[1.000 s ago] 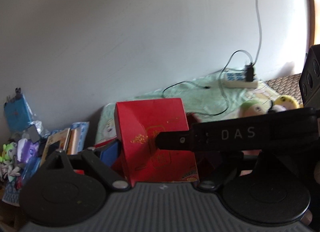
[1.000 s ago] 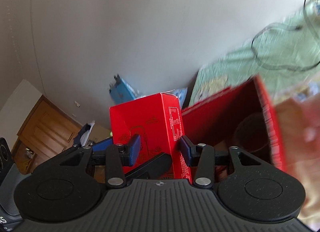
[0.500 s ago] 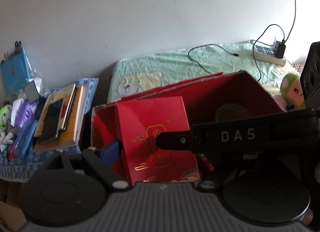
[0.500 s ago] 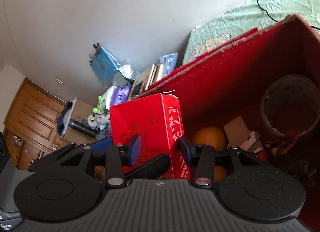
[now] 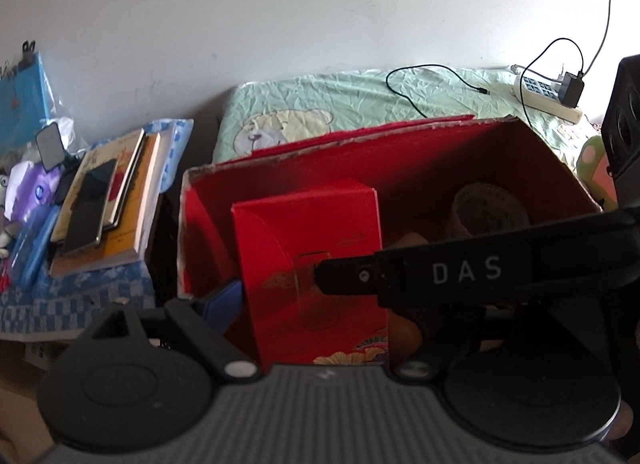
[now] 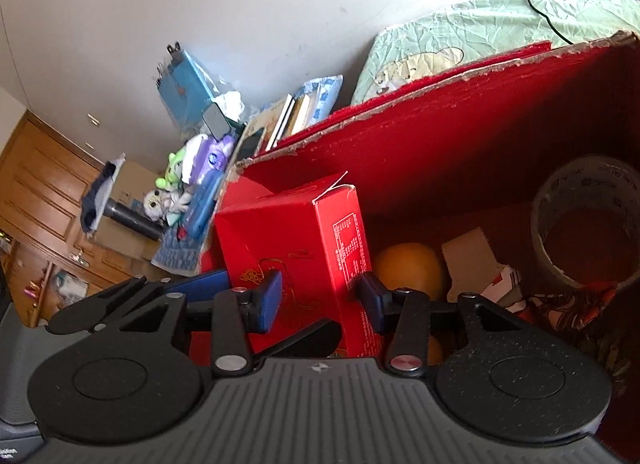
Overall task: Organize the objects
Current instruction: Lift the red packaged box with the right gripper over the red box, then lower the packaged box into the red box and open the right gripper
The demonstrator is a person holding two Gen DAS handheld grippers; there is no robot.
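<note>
Red cardboard fills the left wrist view: a small red box (image 5: 308, 264) stands upright at the left end of a large open red carton (image 5: 400, 152), close to the carton's left wall. The left gripper (image 5: 320, 304) straddles this small box with its jaws wide; its left blue pad (image 5: 224, 300) lies against the box's left side, while the right one is hidden behind the black finger of the right gripper (image 5: 440, 272), marked DAS, which crosses in front, so I cannot tell whether the left tool truly clamps the box. Deeper in the carton a roll of tape (image 5: 488, 208) leans near the right wall. The carton sits on a pale green sheet (image 5: 320, 104) with a power strip (image 5: 544, 96) and a black cable (image 5: 420, 80) at its far right corner. Left of the carton a stack of books (image 5: 116, 200) lies on a blue checked cloth (image 5: 80, 288). In the right wrist view the right gripper (image 6: 320, 296) has its two blue pads (image 6: 268, 300) pressed on opposite faces of the small red box (image 6: 304, 248), clamped on it at about half width, with the box upright near the large red carton's (image 6: 440, 112) left end. To the right of the box, on the carton's floor, lie an orange (image 6: 408, 268), a piece of cardboard (image 6: 472, 260) and the tape roll (image 6: 588, 224).
</note>
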